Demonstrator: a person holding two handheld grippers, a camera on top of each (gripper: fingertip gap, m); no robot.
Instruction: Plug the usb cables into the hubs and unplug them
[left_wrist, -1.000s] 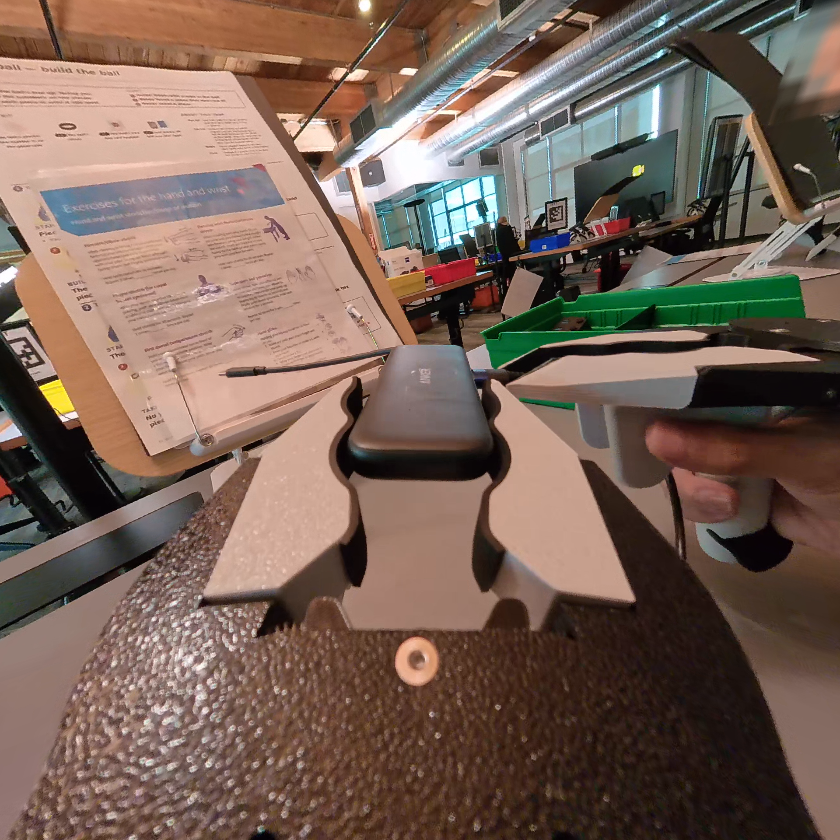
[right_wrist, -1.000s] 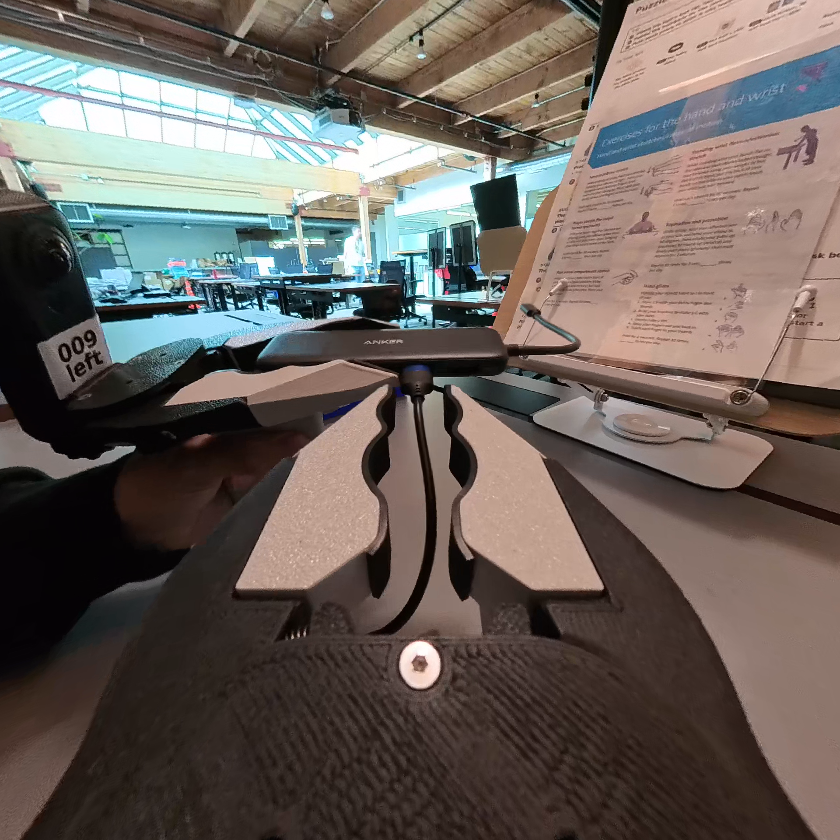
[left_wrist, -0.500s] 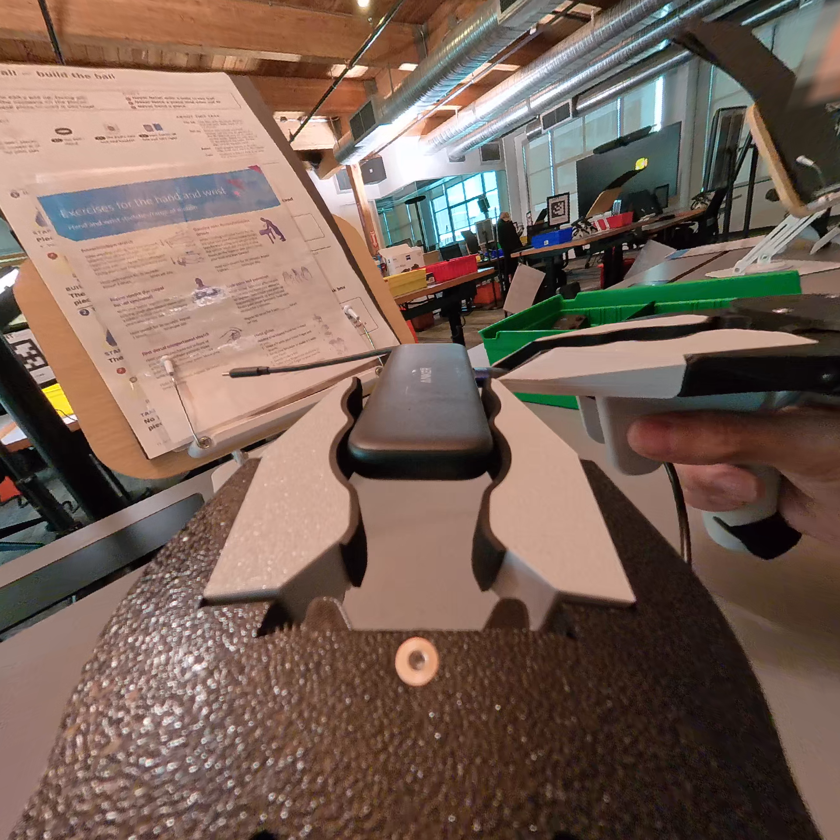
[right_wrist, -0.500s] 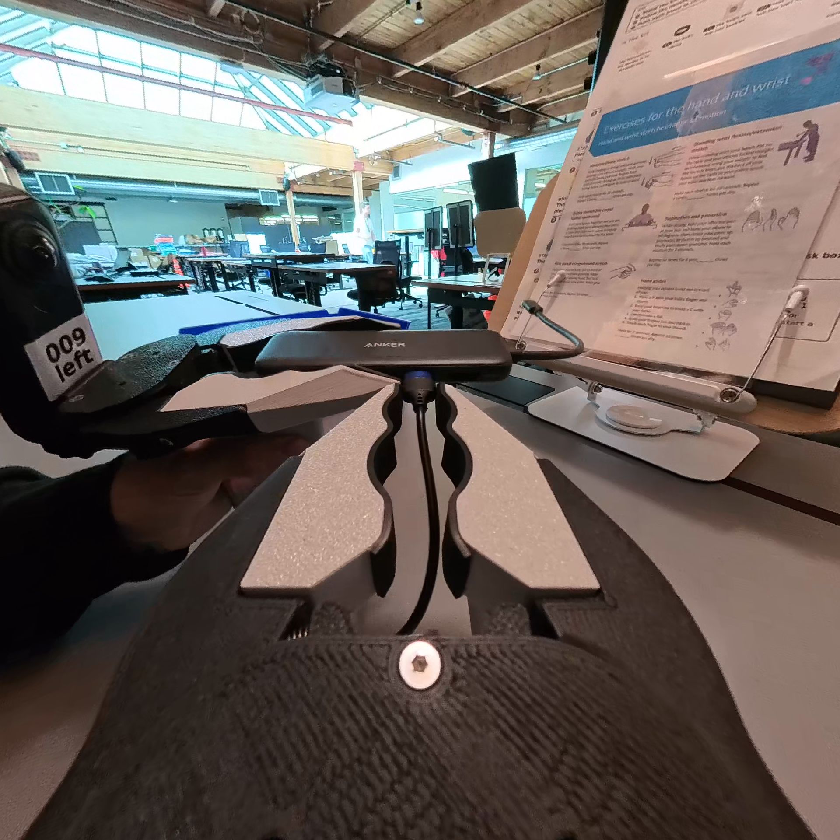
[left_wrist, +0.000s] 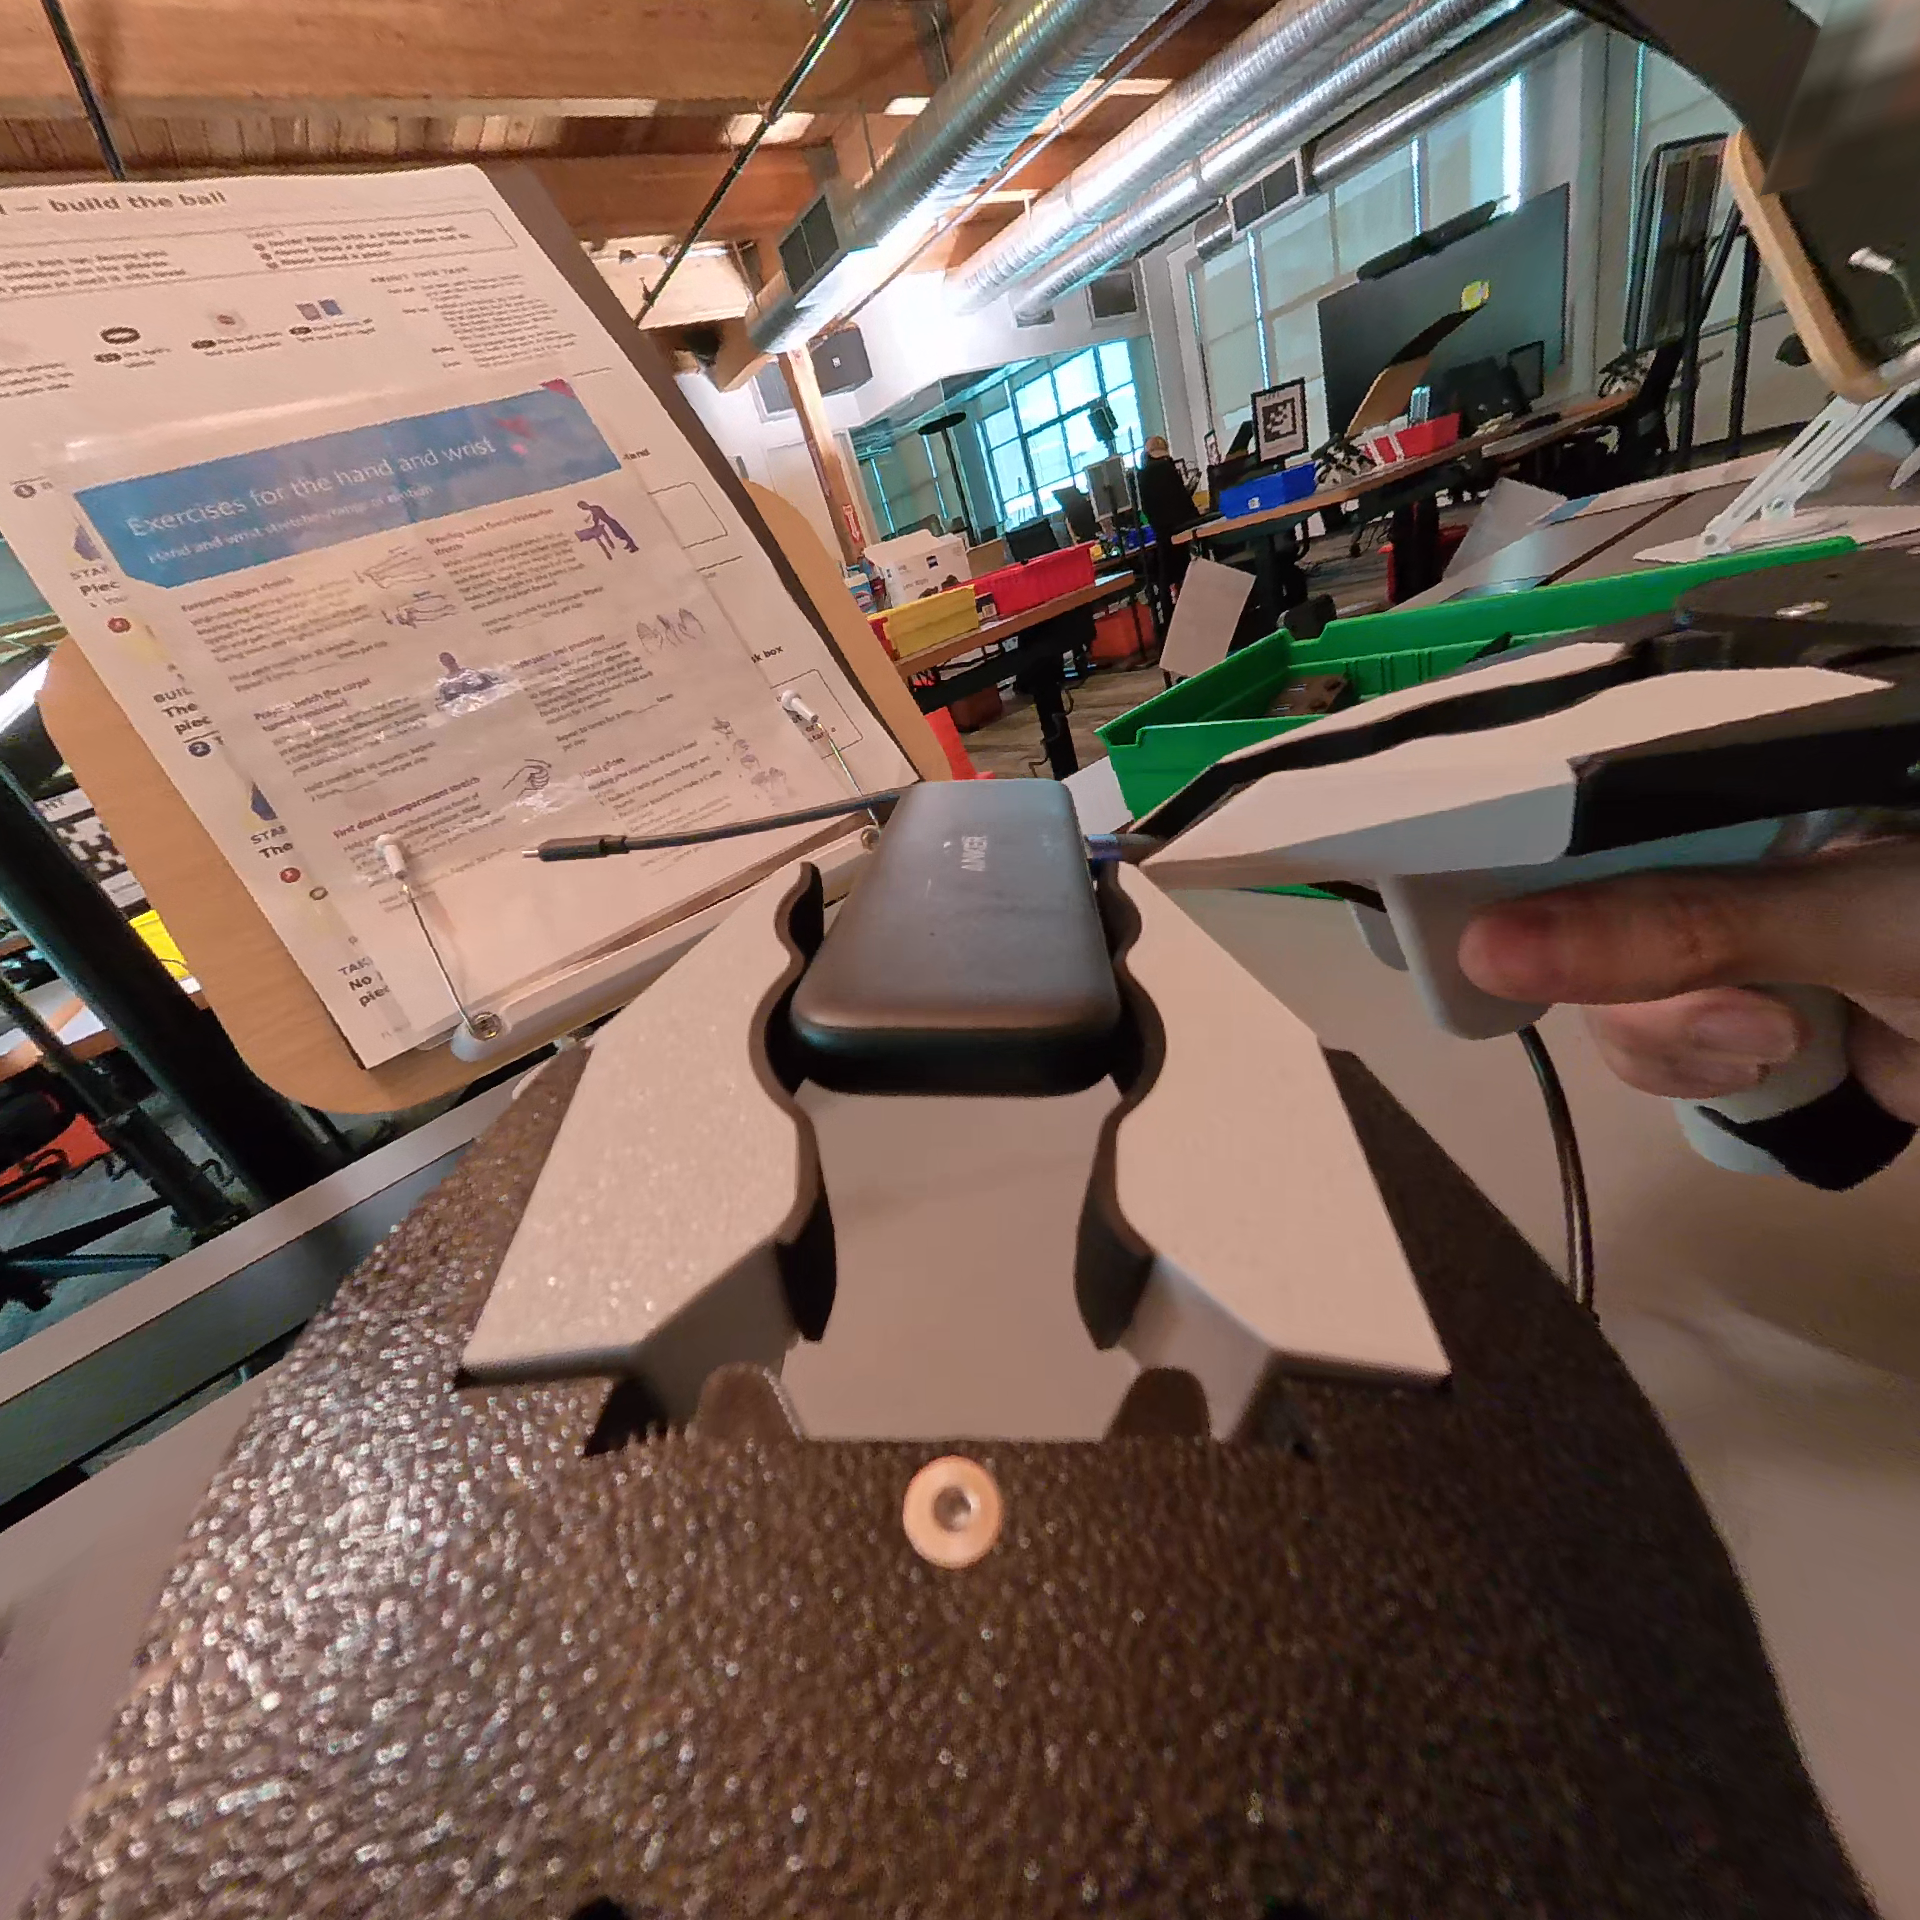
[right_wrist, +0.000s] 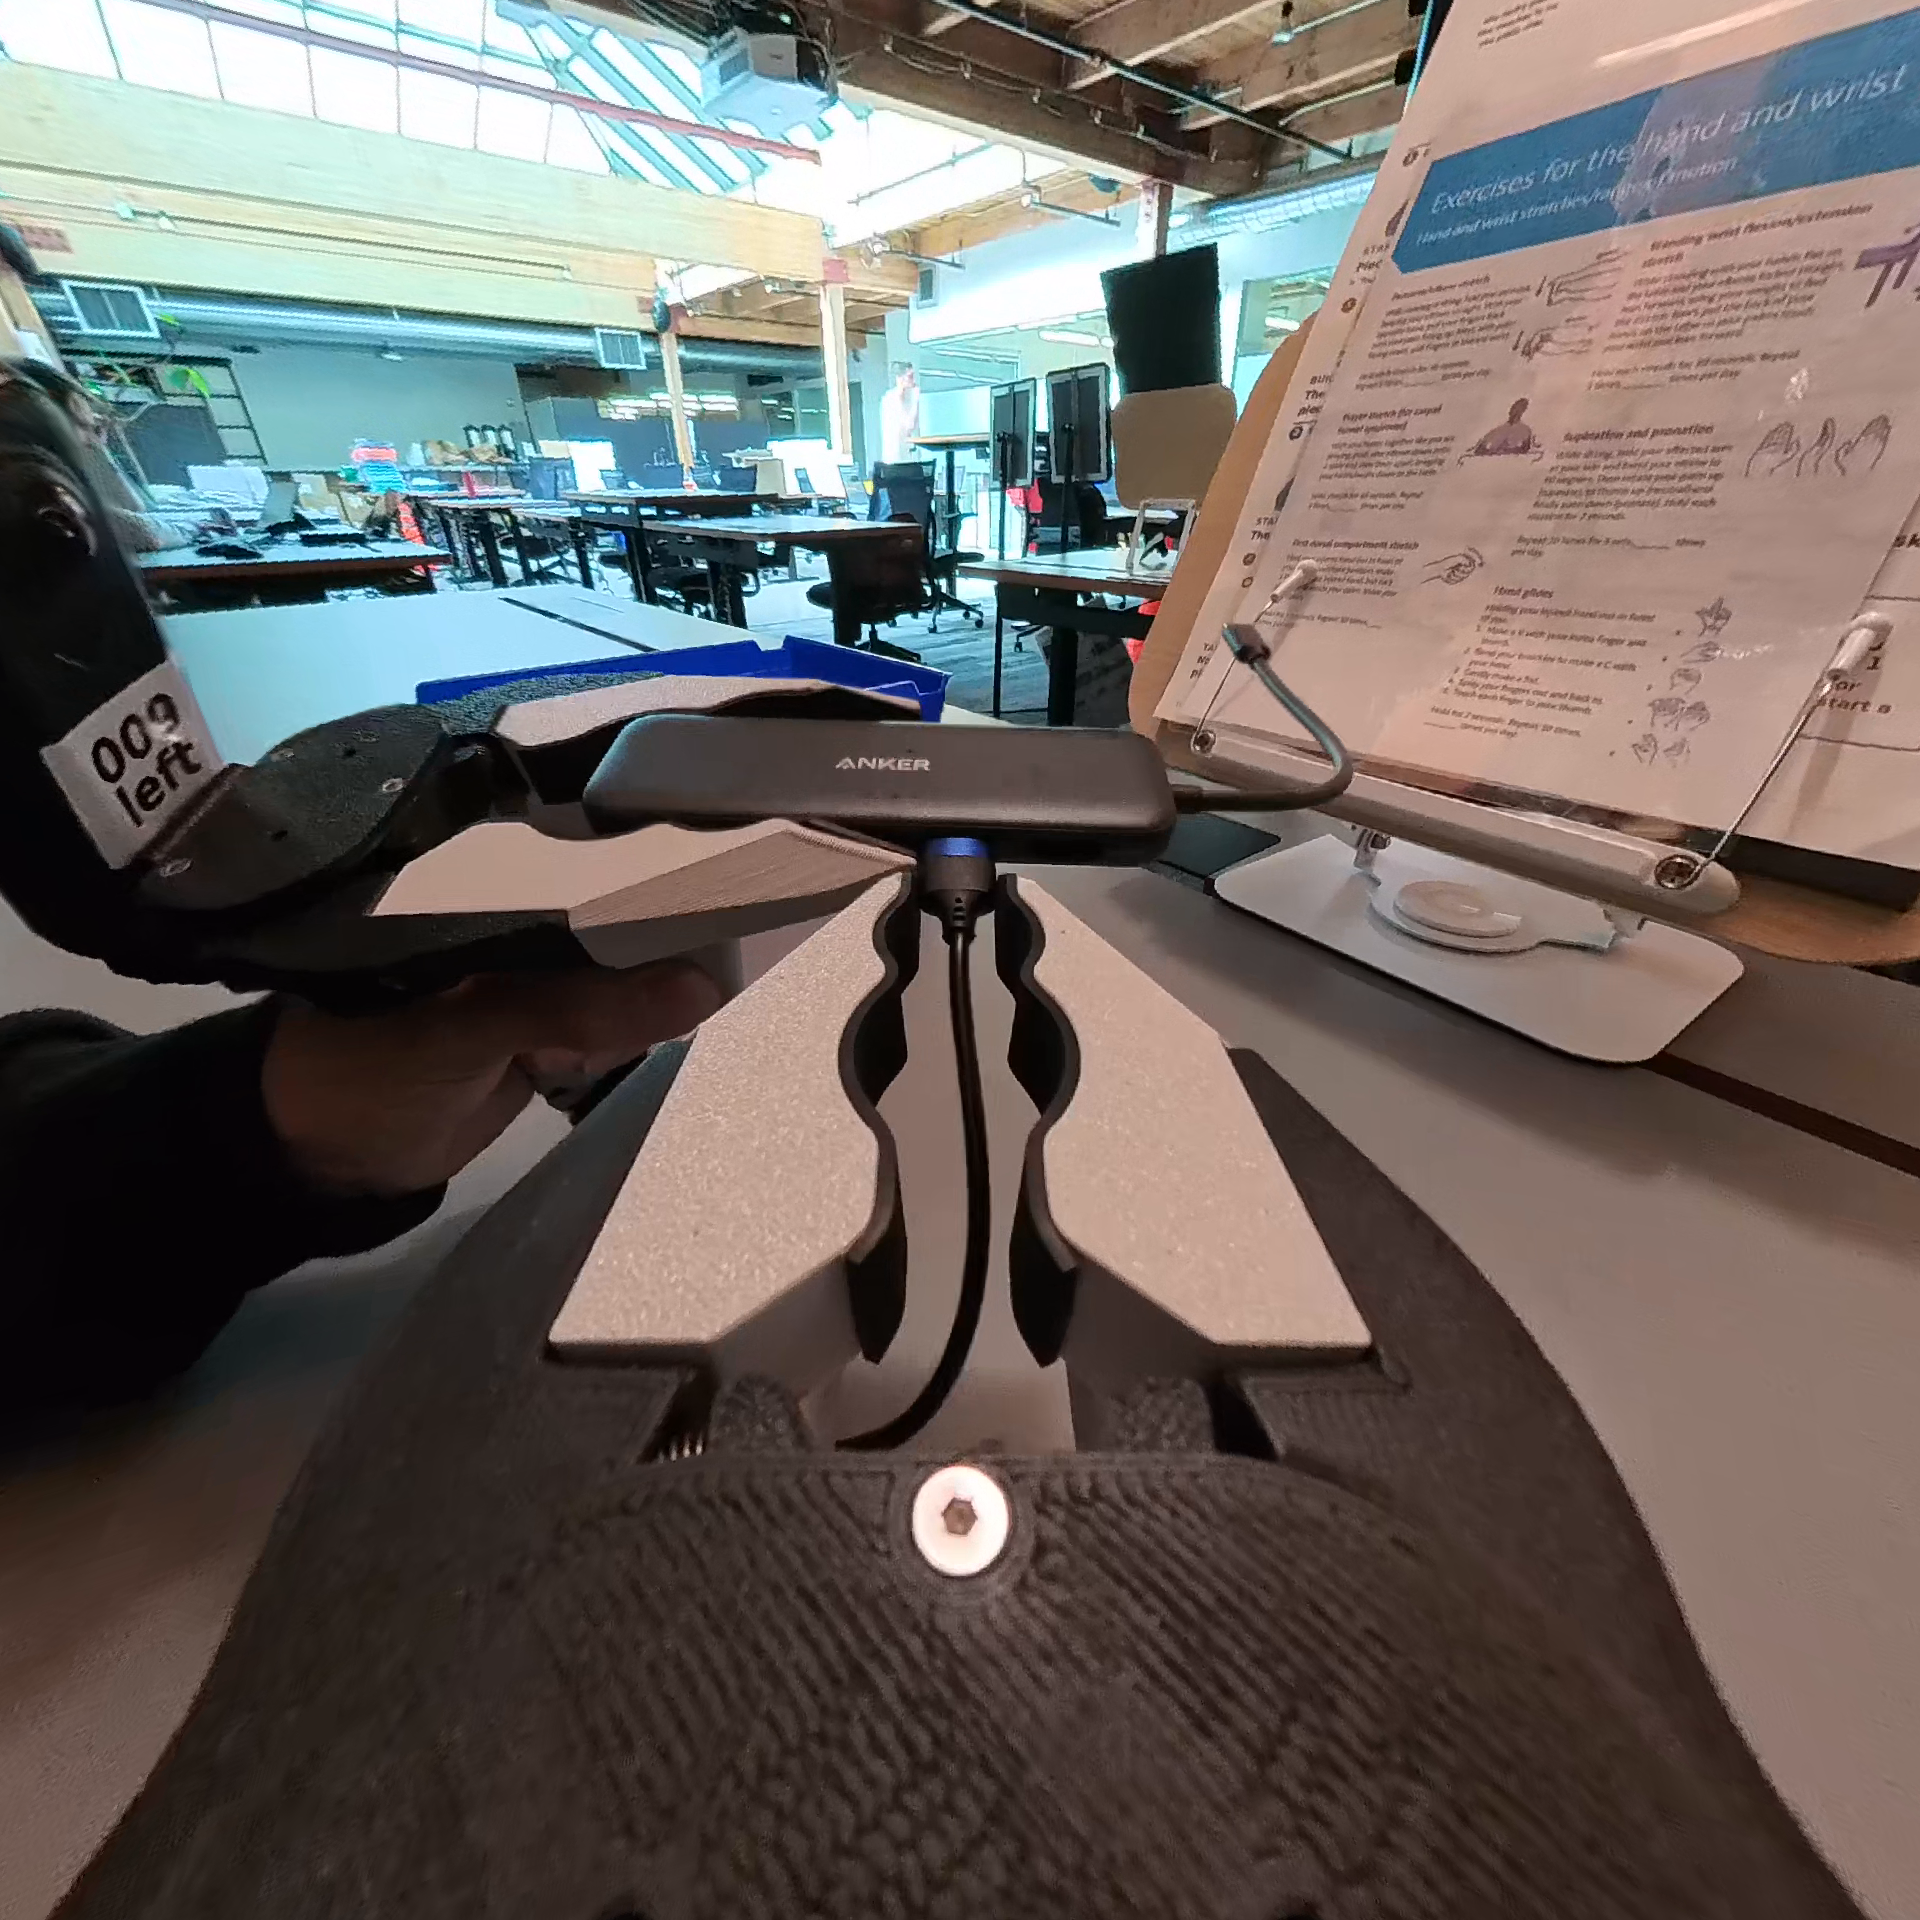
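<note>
The dark USB hub (right_wrist: 883, 777) is held up off the tabletop (right_wrist: 1558, 1247), level, its long axis running crosswise in the right wrist view and straight ahead in the left wrist view. The left gripper (left_wrist: 956, 935) has its fingers closed on the hub's near end, one on each long side. A USB plug with a blue collar (right_wrist: 956, 868) sits in a port on the hub's long side, at right angles to that axis; its black cable (right_wrist: 966, 1143) runs back between the fingers of the right gripper (right_wrist: 956, 894), whose tips are pinched on the plug body, right up against the hub.

The hub's own short lead (right_wrist: 1299, 748) curls free off the far end, toward the document stand (right_wrist: 1475, 966) at the tabletop's far edge.

I judge the plug seated or nearly so; pulling it calls for a straight draw back along the right gripper's own line, away from the hub's side, while the left one braces.
</note>
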